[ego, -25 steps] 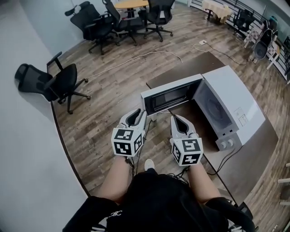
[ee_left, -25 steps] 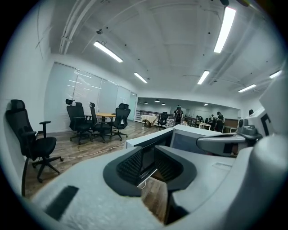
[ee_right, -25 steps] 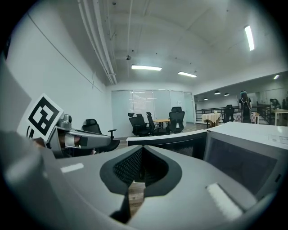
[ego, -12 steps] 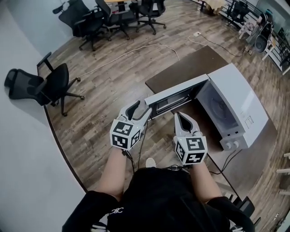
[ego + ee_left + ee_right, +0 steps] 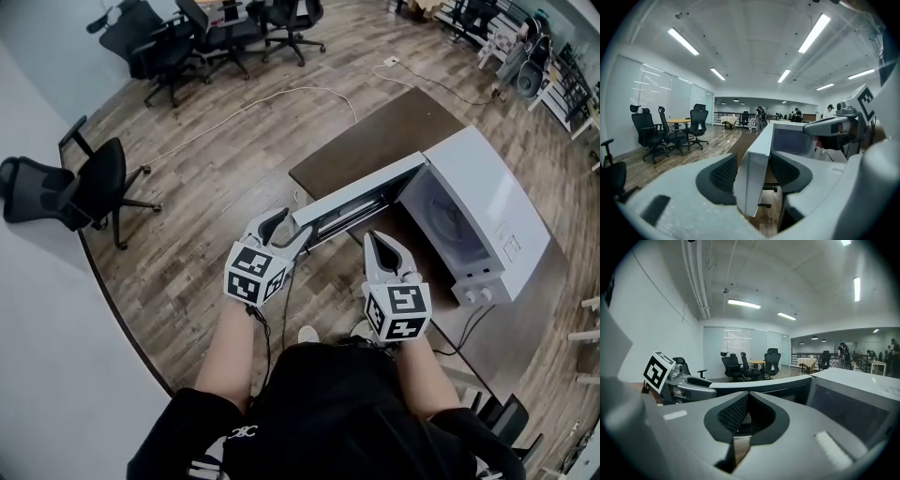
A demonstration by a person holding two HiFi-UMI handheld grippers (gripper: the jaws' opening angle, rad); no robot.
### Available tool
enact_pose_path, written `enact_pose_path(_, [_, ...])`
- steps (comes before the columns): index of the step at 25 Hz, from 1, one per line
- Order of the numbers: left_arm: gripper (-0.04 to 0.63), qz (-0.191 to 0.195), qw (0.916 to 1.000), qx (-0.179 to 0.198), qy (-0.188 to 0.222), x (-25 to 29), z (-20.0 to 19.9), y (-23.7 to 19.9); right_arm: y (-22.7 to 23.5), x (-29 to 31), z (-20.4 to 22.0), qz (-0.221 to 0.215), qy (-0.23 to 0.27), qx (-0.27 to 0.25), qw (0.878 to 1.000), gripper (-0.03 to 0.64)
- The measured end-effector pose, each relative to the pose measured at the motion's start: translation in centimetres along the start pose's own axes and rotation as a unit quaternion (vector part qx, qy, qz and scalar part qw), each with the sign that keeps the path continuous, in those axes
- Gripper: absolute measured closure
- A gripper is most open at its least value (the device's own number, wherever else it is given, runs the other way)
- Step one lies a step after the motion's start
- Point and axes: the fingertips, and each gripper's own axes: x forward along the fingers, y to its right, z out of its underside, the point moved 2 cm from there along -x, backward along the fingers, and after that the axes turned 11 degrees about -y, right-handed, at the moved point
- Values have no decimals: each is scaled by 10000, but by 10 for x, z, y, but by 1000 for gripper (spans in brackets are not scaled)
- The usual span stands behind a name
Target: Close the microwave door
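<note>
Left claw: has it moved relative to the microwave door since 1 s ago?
Yes. The left claw sat short of the free edge of the microwave door; now it has advanced onto it, jaws just opened and straddling that edge, not pressing.

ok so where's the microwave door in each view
Head view: the microwave door stands open, a white bar at centre slanting up to the right.
Left gripper view: low centre, the door seen edge-on and very close.
Right gripper view: the door is a curved band across the middle, with a white top edge.
Shared landmark: the black office chairs, top left, far left, centre background.
</note>
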Motion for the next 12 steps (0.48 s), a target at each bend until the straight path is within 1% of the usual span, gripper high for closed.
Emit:
enact_pose_path(3, [382,93,10000,-9,-7,1,0,0,4,-1,0,70,13,58,10000,607])
enact_pose_path(8, [387,349,9993,74,-71,-1,1,8,6,-3,8,142,-34,132,9998,607])
enact_pose_path(10, [390,459,9988,142,-81,-2,3,14,7,-4,11,161,-46,153,9997,607])
enact_pose_path(12, [391,539,9980,295,-132,-5,6,20,9,-3,15,194,-79,198,9996,607])
